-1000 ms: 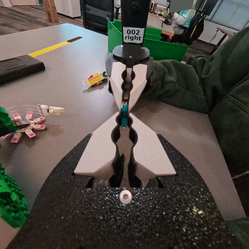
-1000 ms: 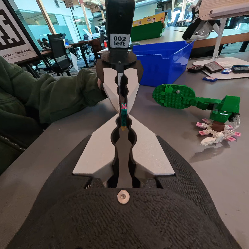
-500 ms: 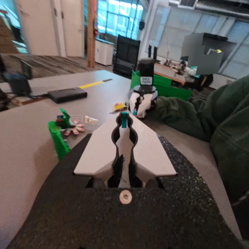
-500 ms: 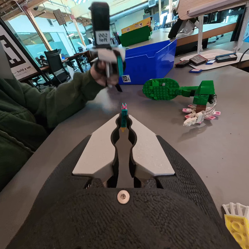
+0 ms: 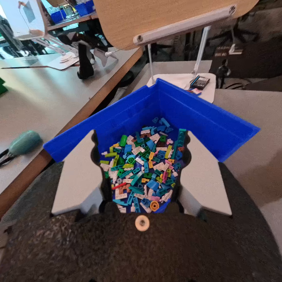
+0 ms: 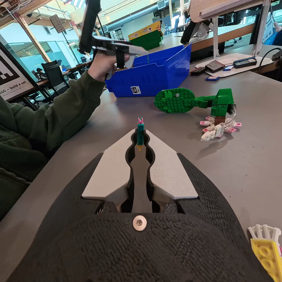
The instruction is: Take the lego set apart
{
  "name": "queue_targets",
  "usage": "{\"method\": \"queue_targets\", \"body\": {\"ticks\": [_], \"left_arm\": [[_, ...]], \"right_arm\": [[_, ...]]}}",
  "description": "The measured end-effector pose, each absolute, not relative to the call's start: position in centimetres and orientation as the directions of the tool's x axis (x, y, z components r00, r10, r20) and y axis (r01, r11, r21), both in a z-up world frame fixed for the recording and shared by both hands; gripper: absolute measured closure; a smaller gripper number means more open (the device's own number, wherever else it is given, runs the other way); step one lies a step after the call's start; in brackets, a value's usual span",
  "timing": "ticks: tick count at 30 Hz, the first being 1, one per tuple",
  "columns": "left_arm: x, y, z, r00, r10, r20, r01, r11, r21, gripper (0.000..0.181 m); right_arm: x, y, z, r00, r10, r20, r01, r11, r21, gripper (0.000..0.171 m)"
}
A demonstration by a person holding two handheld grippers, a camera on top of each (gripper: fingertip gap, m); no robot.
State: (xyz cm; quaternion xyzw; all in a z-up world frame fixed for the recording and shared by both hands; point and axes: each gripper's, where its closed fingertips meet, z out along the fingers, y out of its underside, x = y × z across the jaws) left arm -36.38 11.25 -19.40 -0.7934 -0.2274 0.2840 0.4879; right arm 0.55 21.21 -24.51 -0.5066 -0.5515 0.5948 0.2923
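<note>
1. White sticker [image 6: 135, 90] on the front of the blue bin [image 6: 152, 76]: black square code beside one digit.
2. Poster [image 6: 10, 79] at far left of the right wrist view: large black-and-white code, with one line of readable print beneath.
3. Hanging sign [image 6: 56, 23] overhead: lines of print, too small to read.
4. Yellow box [image 6: 145, 30] on the far table: brand mark and pictures.
5. Dark wall sign [image 5: 224, 51] in the left wrist view: pale lettering, blurred.
</note>
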Motion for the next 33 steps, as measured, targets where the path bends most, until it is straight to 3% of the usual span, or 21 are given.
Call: {"method": "queue_targets", "body": {"ticks": [4,8,17,20,22,24,25,27,33], "left_arm": [[-36.1,11.4,-19.2,0.725,0.642,-0.250,0.066,-0.426,-0.902,0.060],[-35.6,11.4,-21.0,0.765,0.616,-0.187,0.157,-0.460,-0.874,0.042],[-35.5,11.6,-19.4,0.794,0.603,-0.078,0.147,-0.316,-0.937,0.075],[-27.9,15.1,-14.6,0.945,0.323,-0.045,-0.015,-0.095,-0.995,0.109],[-18.2,17.8,-13.8,0.991,-0.134,0.002,0.004,0.012,-1.000,0.142],[-8.9,18.0,-15.2,0.800,-0.582,0.144,0.131,-0.064,-0.989,0.158],[-6.1,18.0,-16.3,0.685,-0.689,0.236,0.170,-0.164,-0.972,0.160],[-3.1,18.4,-18.7,0.575,-0.746,0.335,0.166,-0.295,-0.941,0.157],[0.1,18.8,-22.2,0.566,-0.781,0.265,0.009,-0.316,-0.949,0.162]], "right_arm": [[0.5,21.4,-24.5,-0.309,0.907,-0.288,0.207,-0.231,-0.951,0.167],[0.6,21.5,-24.4,-0.306,0.903,-0.300,0.203,-0.246,-0.948,0.166],[0.5,21.5,-24.5,-0.310,0.900,-0.307,0.212,-0.249,-0.945,0.166],[0.6,21.1,-24.2,-0.334,0.897,-0.289,0.194,-0.235,-0.952,0.166],[0.7,20.9,-24.0,-0.352,0.894,-0.278,0.179,-0.227,-0.957,0.166],[0.8,20.7,-23.9,-0.364,0.891,-0.271,0.173,-0.221,-0.960,0.166],[0.8,20.7,-23.8,-0.368,0.891,-0.267,0.172,-0.217,-0.961,0.166],[0.9,20.4,-23.8,-0.381,0.887,-0.259,0.168,-0.209,-0.963,0.166],[0.8,19.6,-23.7,-0.416,0.877,-0.241,0.163,-0.189,-0.968,0.166]]}}
